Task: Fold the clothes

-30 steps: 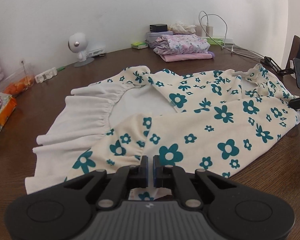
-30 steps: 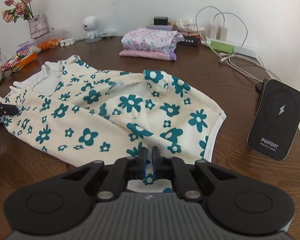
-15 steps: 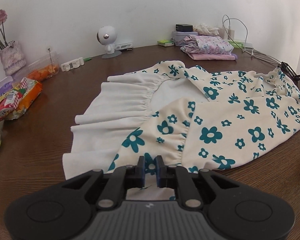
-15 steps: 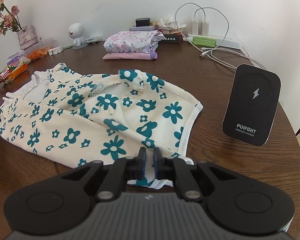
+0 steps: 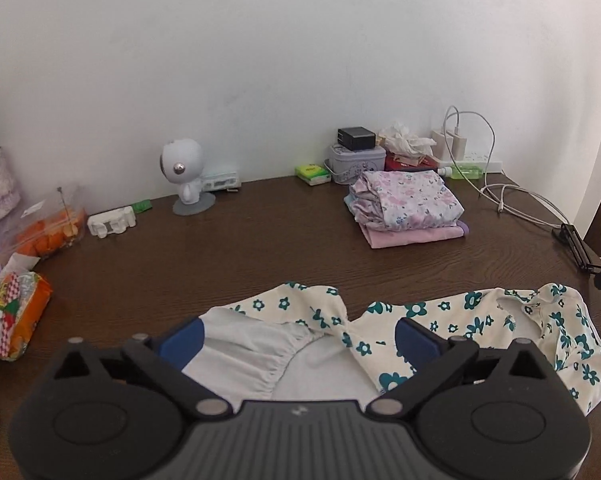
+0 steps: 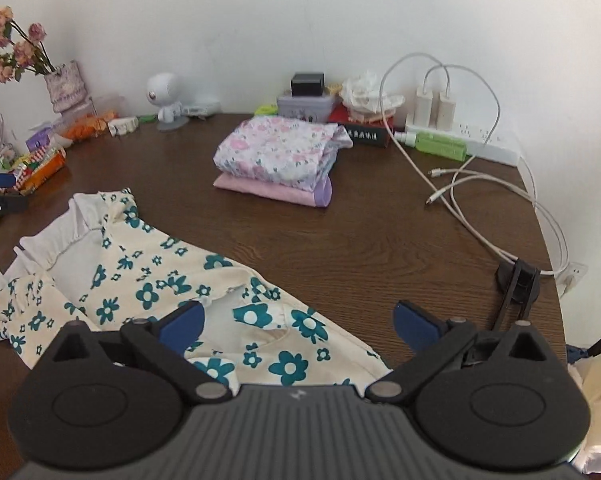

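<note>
A cream garment with teal flowers point(image 5: 440, 320) lies on the brown table, its white ruffled lining point(image 5: 244, 356) showing; it also shows in the right wrist view point(image 6: 152, 284). My left gripper point(image 5: 298, 338) is open and empty, its blue-padded jaws spread wide above the garment's ruffled end. My right gripper point(image 6: 298, 324) is open and empty above the garment's other end. The garment's near edge is hidden under both gripper bodies.
A folded stack of floral and pink clothes point(image 6: 276, 160) sits at the back. White cables point(image 6: 480, 196) and a power strip point(image 6: 484, 144) lie at the right, a black stand point(image 6: 516, 280) near the edge. A white figurine point(image 5: 184, 180) and snack packs point(image 5: 12, 312) stand left.
Both grippers were shut on the garment's near edge; now both have opened, let go of it and lifted back. The garment lies flatter on the table.
</note>
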The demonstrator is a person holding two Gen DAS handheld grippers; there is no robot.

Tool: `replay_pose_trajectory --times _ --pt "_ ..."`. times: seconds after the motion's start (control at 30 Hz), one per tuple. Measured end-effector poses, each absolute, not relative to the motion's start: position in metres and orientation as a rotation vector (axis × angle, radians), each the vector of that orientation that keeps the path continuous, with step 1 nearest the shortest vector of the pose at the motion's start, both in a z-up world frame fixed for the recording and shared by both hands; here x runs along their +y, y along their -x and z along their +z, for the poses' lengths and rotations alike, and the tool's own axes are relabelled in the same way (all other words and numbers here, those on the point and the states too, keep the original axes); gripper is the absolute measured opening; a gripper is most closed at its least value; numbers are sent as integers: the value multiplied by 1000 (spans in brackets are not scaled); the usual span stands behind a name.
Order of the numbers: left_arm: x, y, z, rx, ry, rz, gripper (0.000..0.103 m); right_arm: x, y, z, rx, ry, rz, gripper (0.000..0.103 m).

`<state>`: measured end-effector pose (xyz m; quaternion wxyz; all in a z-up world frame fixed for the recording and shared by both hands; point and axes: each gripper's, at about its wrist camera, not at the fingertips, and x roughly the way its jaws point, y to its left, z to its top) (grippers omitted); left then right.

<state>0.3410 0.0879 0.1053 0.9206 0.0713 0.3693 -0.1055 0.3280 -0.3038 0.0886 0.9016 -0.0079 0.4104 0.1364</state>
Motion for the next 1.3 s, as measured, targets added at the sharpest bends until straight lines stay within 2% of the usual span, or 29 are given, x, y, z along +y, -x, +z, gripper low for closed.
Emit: replay_pose_trajectory --times 0.23,0.47,0.57,0.63,0.67,0.73,0.77,0.83,0.87,0.93,0.97,1.07,1.3 --pt "41 -434 75 905 -120 -99 101 -289 -393 64 1006 16 348 100" --pt "21 -478 43 1002 -198 -73 90 -267 -421 36 1122 152 419 95" --pt "21 -485 32 1037 -221 -83 80 -263 -426 29 1138 168 451 82" --pt "24 -488 26 1063 -219 -89 73 -261 -428 25 1142 182 456 69" --pt "26 -489 23 1076 -216 -92 70 -261 -428 23 1145 181 460 69" --pt "28 -489 17 1097 -220 -105 56 -259 -429 18 1152 190 465 67" --pt "30 -490 15 1109 -211 -110 44 -258 -429 16 1154 199 465 66" --pt "32 -491 12 1123 -195 -115 28 -255 -429 17 1139 219 461 57" --pt "33 -490 12 1124 -192 -114 25 -254 -429 17 1131 229 458 51" --pt "33 -488 12 1108 -198 -118 16 -253 -430 18 1124 223 455 7" --pt "33 -486 13 1099 -200 -125 11 -252 -430 19 1126 221 451 7" --pt "36 -476 18 1058 -201 -124 5 -245 -424 21 1105 284 455 7" --pt "70 -407 61 789 -16 -161 5 -240 -383 52 934 389 419 6"
